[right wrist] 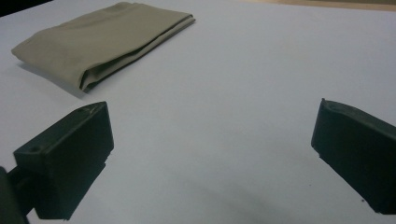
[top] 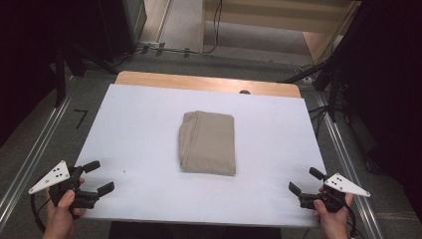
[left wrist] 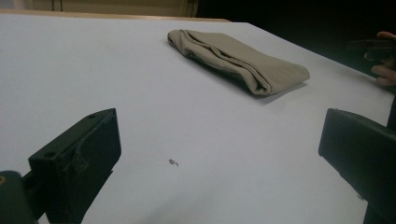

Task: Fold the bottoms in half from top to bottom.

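Both grippers, left (top: 97,177) and right (top: 303,181), gape empty, well apart from the folded cloth (top: 208,142); approach seems pending, each reaching inward for 1 edge.

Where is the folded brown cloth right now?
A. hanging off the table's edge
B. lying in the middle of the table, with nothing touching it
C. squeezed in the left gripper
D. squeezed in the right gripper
B: the folded cloth lies flat mid-table, while the left gripper and right gripper sit open at the near corners, well apart from it.

A folded cloth (top: 207,143) lies mid-table (top: 139,129), between left claw (top: 98,176) and right claw (top: 305,180).
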